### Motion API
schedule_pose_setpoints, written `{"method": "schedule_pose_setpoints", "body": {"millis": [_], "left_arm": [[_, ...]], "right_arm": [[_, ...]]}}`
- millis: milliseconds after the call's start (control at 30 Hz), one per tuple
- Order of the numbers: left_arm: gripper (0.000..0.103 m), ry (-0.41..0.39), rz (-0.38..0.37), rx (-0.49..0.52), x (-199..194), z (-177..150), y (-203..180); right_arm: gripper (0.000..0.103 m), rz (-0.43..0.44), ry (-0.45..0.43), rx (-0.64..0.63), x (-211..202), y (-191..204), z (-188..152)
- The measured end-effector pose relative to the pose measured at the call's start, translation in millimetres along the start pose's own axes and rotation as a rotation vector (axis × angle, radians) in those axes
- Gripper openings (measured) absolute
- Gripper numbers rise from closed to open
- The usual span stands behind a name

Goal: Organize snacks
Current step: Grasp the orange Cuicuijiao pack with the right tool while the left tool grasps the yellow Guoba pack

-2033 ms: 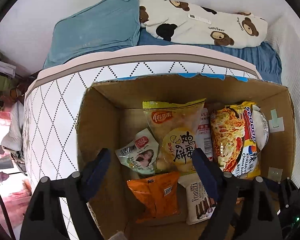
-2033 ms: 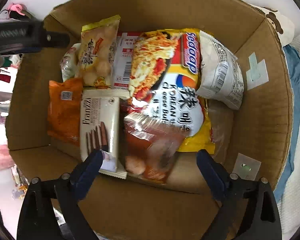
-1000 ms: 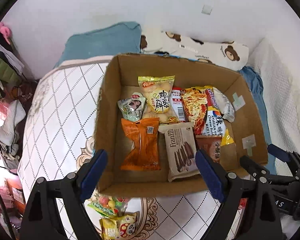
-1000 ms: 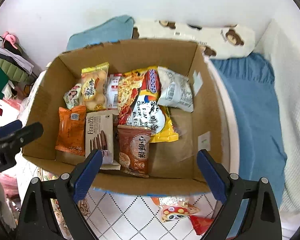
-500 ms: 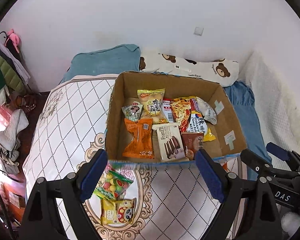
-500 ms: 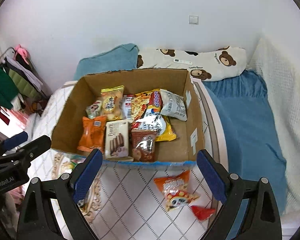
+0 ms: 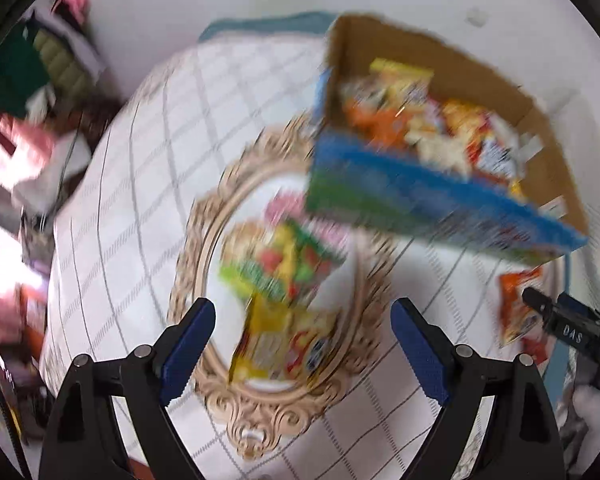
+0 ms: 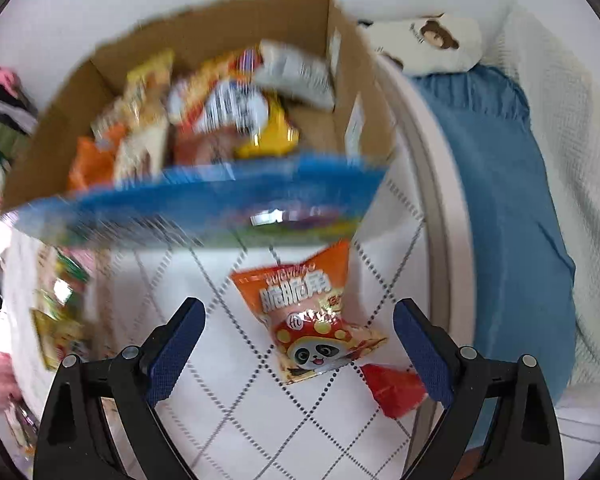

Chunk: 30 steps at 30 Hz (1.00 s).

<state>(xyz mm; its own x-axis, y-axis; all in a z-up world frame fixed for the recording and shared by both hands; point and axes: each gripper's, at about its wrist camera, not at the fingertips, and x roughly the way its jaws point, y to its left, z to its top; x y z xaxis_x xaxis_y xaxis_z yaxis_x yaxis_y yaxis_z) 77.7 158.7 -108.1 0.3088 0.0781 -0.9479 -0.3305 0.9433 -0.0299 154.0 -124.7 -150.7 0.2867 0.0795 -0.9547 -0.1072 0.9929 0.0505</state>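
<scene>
Left gripper (image 7: 303, 340): jaws spread wide, nothing between the pads; it points down at the patterned bedspread (image 7: 140, 184).
Yellow packet (image 7: 276, 340): lies on the bedspread inside the ornate oval print, between the left fingers in the left wrist view, apart from both.
Green sweets bag (image 7: 280, 268): just beyond the yellow packet, touching or overlapping it; heavy blur, so which one I cannot tell.
Cardboard box (image 8: 228, 24): open-topped, blue printed front wall, crowded with snack packets; it stands on the bedspread beyond the loose packets.
Orange panda packet (image 8: 312, 312): flat on the bedspread just in front of the box, between the right fingers, touched by neither.
Red packet (image 8: 396, 390): beside the panda packet's near corner, close to the right finger.
Right gripper (image 8: 300, 344): jaws wide apart, empty, aimed down.
Blue blanket (image 8: 508, 200): right of the bedspread's edge.
</scene>
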Motion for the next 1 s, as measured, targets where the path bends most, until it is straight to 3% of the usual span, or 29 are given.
{"method": "schedule_pose_setpoints", "body": {"millis": [100,200,267,433,633,800,900,1000], "left_arm": [[0.090,0.046,0.016,-0.016,10.6,-14.1,11.4],[0.090,0.094,0.014,-0.014,21.2,-22.0,17.1],[0.090,0.141,-0.037,-0.067,28.3,-26.7,22.7],[0.090,0.297,-0.224,-0.309,60.0,-42.3,40.8],[0.089,0.258,-0.210,-0.431,81.9,-24.3,46.5],[0.089,0.259,-0.145,-0.334,105.7,-10.0,24.9],[0.089,0.283,-0.122,-0.196,111.6,-19.2,4.1],[0.089,0.298,-0.115,-0.125,111.3,-33.0,-4.6]], "right_arm": [[0.095,-0.022,0.023,-0.028,24.8,3.9,-3.1],[0.070,-0.003,0.063,-0.021,45.4,5.9,-6.8],[0.069,0.002,0.067,-0.020,50.1,9.5,-9.9],[0.067,0.058,0.084,-0.011,44.8,16.7,-29.1],[0.067,0.087,0.116,-0.016,42.6,30.9,-61.1],[0.067,0.074,0.131,-0.013,46.4,35.6,-70.7],[0.066,0.072,0.140,-0.016,48.3,38.0,-74.1],[0.066,0.080,0.150,-0.020,51.1,40.6,-71.2]]}}
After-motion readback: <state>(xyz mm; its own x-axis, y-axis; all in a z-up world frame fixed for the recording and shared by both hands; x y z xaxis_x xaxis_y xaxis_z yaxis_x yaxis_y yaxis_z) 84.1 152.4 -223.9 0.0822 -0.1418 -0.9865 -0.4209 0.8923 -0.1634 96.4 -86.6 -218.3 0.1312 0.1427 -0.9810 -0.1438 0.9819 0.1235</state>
